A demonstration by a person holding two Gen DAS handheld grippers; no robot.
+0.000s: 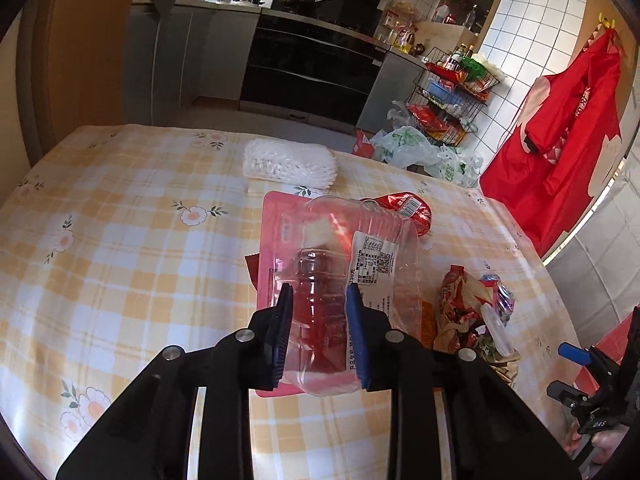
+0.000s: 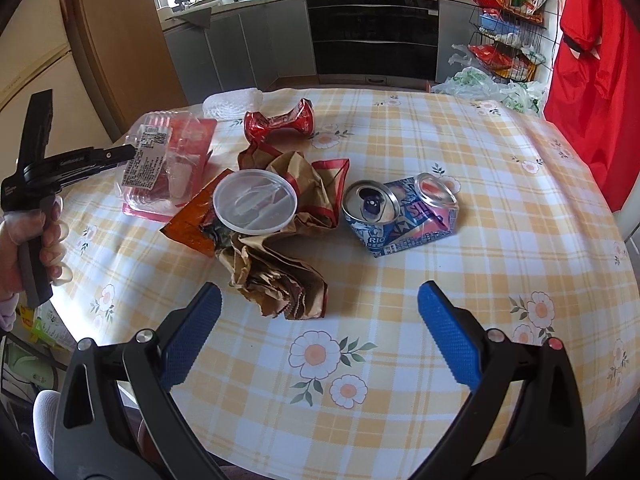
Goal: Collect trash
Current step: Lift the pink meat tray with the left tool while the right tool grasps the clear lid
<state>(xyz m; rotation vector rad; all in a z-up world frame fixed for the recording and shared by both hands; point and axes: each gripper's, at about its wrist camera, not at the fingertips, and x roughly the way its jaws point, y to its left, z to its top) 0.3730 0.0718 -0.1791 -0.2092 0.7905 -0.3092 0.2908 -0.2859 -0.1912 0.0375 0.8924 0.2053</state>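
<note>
Left gripper (image 1: 318, 300): blue pads pressed against both sides of a crushed clear plastic bottle (image 1: 340, 280) with a white printed label; in the right wrist view the bottle sits at the gripper tip, over a pink packet (image 2: 188, 148) on the table (image 2: 460, 160), though whether it is clear of the packet cannot be told; a gloved hand (image 2: 32, 240) grips the tool's handle. Right gripper (image 2: 320, 308): jaws wide apart, nothing between them, poised above the checked floral tablecloth. Landmark: the crumpled brown paper bag (image 2: 280, 276) at the table's centre; a round clear plastic lid (image 2: 256, 204) lies on top of the bag; an orange foil wrapper (image 2: 196, 220) lies just left of the bag, touching it; the pink packet lies beyond that wrapper; a crushed red can (image 2: 280, 120) lies behind the bag; a crushed blue can (image 2: 396, 212) lies just right of the bag; a white foam net (image 2: 232, 102) lies farther behind the bag, near the table's far edge.
</note>
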